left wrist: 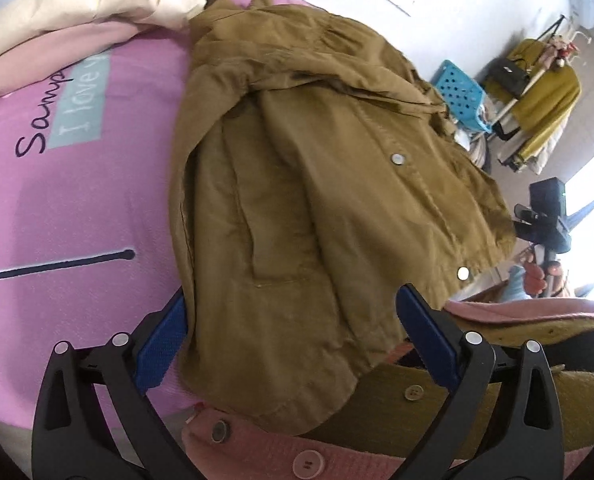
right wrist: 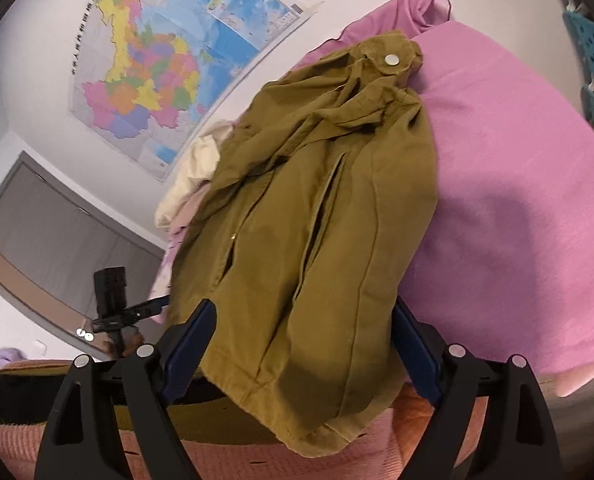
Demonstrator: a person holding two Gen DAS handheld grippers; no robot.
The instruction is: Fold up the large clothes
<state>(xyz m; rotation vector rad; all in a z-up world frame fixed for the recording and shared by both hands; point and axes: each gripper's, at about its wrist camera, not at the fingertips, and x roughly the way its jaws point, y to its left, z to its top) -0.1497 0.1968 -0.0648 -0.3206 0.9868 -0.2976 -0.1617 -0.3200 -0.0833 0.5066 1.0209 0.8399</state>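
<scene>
One pink bed point(left wrist: 77, 200) carries whole job. Brown jacket point(left wrist: 297, 208) lies on it lengthwise, partly folded, hem hanging over near edge onto pink knitted coat point(left wrist: 305, 456) below. Left gripper point(left wrist: 293, 340) and right gripper point(right wrist: 303, 352) both wide open, hem cloth lying between jaws, pads not pressing. Judgement: next grasp at hem. Take both hem corners evenly, catch every layer, lift together, carry toward collar, keep snap buttons point(left wrist: 397, 159) inside fold, avoid snagging coat underneath.
</scene>
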